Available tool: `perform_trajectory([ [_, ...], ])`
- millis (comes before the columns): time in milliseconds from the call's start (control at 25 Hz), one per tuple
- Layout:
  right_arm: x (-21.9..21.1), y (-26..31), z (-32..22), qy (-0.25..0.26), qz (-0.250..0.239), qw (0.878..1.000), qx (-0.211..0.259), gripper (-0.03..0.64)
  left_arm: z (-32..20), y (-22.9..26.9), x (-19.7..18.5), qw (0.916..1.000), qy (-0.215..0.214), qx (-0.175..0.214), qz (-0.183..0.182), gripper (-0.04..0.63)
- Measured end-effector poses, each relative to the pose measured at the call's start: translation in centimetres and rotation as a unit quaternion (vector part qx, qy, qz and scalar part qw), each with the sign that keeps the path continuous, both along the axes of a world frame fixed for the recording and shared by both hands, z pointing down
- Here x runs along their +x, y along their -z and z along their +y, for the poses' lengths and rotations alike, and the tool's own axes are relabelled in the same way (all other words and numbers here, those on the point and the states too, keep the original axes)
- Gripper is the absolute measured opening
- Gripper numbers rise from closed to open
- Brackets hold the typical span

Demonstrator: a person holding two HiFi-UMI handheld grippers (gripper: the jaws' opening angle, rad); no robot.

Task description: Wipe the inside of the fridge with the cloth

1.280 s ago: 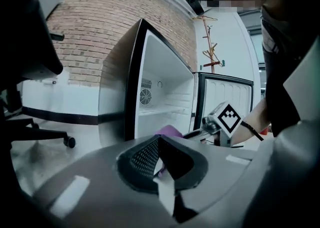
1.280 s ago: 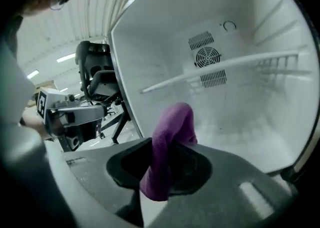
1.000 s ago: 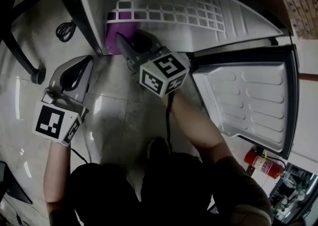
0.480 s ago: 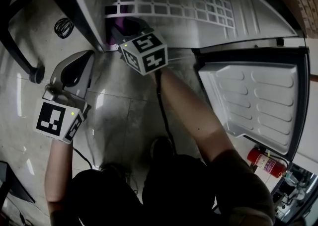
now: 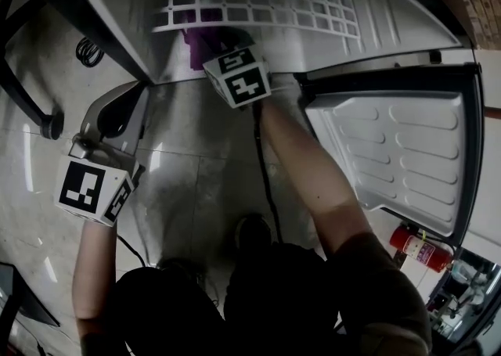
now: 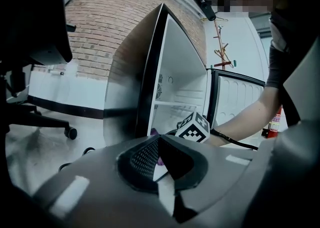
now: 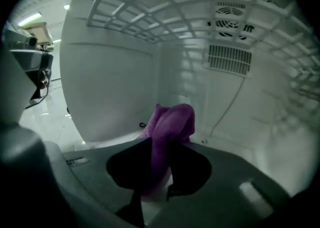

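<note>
The purple cloth (image 7: 170, 124) is clamped in the jaws of the right gripper (image 7: 161, 146), low inside the fridge (image 7: 115, 71) beneath its wire shelf (image 7: 165, 6). Outside, above the floor (image 5: 196, 182), the left gripper (image 6: 159, 143) has its jaws together on nothing.

Fridge (image 5: 376, 26) front: open, door (image 5: 399, 151) swung wide right
Over cloth (image 7: 172, 122): shelf (image 7: 165, 6) spans the cavity
Left of cloth: side wall (image 7: 110, 86) near
Beyond cloth: clear to back wall (image 7: 192, 84)
Left gripper (image 5: 117, 112): outside on free tiles; chair base (image 5: 19, 80), cable (image 5: 88, 52) further left
</note>
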State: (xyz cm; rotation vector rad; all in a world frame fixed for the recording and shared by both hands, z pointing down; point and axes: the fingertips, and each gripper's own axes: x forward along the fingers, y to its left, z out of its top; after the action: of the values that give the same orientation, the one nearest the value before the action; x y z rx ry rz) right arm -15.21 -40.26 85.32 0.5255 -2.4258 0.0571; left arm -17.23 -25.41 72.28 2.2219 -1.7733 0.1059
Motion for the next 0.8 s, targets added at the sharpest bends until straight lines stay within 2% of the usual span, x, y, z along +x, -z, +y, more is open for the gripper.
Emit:
perform_trajectory([
  [200, 6.0, -0.2, -4.9, -0.085, 0.036, 0.995, 0.026, 0.08, -0.1, 0.0, 0.5, 1.0, 0.0, -0.003, 0.008, 0.017],
  [360, 10.7, 0.0, -8.1, -0.153, 0.058, 0.986, 0.039, 0.078, -0.6, -0.1, 1.8, 0.9998, -0.016, -0.006, 0.007, 0.017],
  [440, 13.0, 0.0, -9.1, -0.194, 0.068, 0.978, 0.039, 0.08, -0.9, -0.1, 2.6, 0.9996, -0.027, -0.006, 0.009, 0.017],
  [640, 18.2, 0.1, -10.4, -0.299, 0.104, 0.948, 0.038, 0.081, -1.9, 0.2, 4.5, 0.9986, -0.052, -0.006, 0.01, 0.017],
  [720, 18.4, 1.6, -10.5, -0.314, 0.066, 0.946, 0.048, 0.08, -2.3, 0.5, 5.2, 0.998, -0.063, -0.003, 0.008, 0.017],
  [800, 17.6, 5.0, -10.5, -0.313, -0.011, 0.947, 0.076, 0.08, -2.8, 1.1, 6.0, 0.9972, -0.074, 0.005, 0.008, 0.017],
])
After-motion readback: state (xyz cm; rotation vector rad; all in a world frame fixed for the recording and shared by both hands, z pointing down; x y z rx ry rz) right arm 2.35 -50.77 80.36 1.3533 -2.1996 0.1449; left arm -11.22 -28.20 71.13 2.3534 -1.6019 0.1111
